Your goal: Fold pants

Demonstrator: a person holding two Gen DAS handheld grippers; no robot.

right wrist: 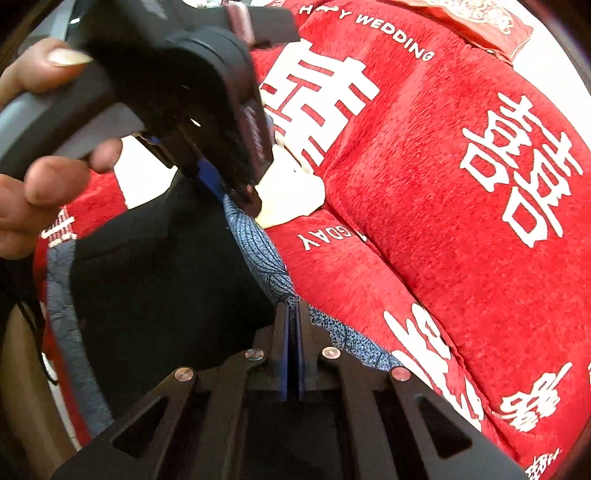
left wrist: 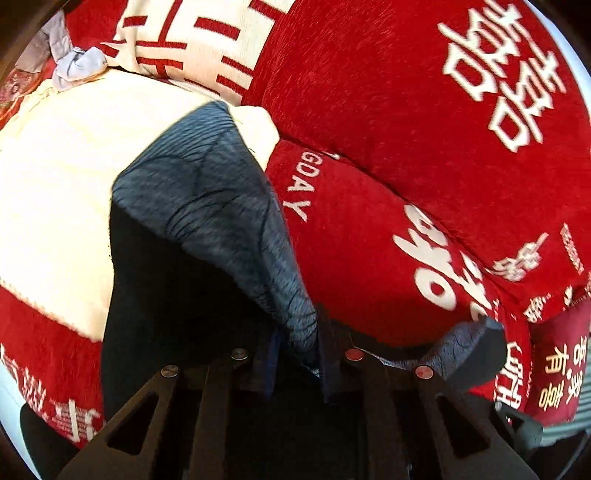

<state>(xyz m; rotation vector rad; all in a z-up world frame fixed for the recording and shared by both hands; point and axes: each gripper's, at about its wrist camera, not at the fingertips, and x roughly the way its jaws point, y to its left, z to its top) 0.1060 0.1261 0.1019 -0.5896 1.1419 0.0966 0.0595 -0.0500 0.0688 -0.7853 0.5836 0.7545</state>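
Observation:
The pants (left wrist: 207, 206) are dark, black outside with a blue-grey inner face, and hang over a red and cream sofa. My left gripper (left wrist: 295, 347) is shut on a bunched edge of the pants, with the blue-grey cloth rising from between its fingers. My right gripper (right wrist: 293, 321) is shut on another edge of the pants (right wrist: 266, 254). In the right wrist view the left gripper (right wrist: 243, 192) is held by a hand at upper left, pinching the same blue-grey strip a short way beyond the right fingers. The black part (right wrist: 155, 280) hangs below.
A red sofa cover (left wrist: 406, 110) with white characters fills the right of both views. A cream seat panel (left wrist: 55, 184) lies left. A crumpled grey cloth (left wrist: 77, 66) sits at the far back left. A red cushion (right wrist: 480, 18) lies at top right.

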